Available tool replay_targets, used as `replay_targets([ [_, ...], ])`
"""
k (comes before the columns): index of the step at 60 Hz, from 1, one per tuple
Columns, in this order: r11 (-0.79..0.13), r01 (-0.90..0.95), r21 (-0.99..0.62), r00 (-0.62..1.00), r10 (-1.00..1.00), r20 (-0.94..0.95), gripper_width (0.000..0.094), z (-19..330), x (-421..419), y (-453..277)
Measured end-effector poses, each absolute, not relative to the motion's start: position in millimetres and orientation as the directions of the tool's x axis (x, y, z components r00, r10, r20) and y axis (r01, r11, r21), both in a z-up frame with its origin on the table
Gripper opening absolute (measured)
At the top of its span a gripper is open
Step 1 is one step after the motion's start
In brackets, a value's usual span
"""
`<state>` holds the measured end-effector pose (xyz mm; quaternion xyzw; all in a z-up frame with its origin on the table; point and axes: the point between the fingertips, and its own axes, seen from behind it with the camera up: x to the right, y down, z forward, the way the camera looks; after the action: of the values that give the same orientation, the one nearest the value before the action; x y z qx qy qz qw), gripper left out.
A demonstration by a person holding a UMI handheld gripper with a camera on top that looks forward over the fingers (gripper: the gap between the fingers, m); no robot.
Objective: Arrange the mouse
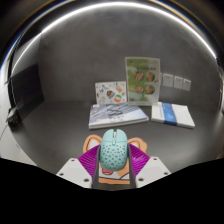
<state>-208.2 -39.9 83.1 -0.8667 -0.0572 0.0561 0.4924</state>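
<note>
Gripper view: claw (113, 165) closed on the pale speckled mouse (114, 151), which sits between the purple pads (91, 158), short of the booklets (118, 114) on the bench (55, 125). Keep it level (pressure steady) and lower gently before releasing.

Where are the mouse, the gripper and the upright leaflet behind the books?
mouse (114, 151), gripper view, middle of its dotted top shell.
gripper (114, 172), gripper view, midway between its fingertips, which flank the mouse.
upright leaflet (142, 80), gripper view, centre of its printed face.
</note>
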Motion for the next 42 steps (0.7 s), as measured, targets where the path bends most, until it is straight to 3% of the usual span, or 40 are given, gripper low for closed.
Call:
replay_targets([
  [13,-0.601,0.086,-0.795,0.993,0.118,0.019,0.0431,3.2,-235.9,-40.7],
  [29,-0.573,0.061,-0.817,0.995,0.096,0.008,0.0436,-8.9,-227.1,-38.2],
  [40,-0.566,0.027,-0.824,0.992,0.117,-0.048,0.0559,-7.2,-229.1,-39.0],
  [42,-0.569,0.043,-0.821,0.991,0.127,-0.037,0.0658,-6.1,-228.6,-40.4],
])
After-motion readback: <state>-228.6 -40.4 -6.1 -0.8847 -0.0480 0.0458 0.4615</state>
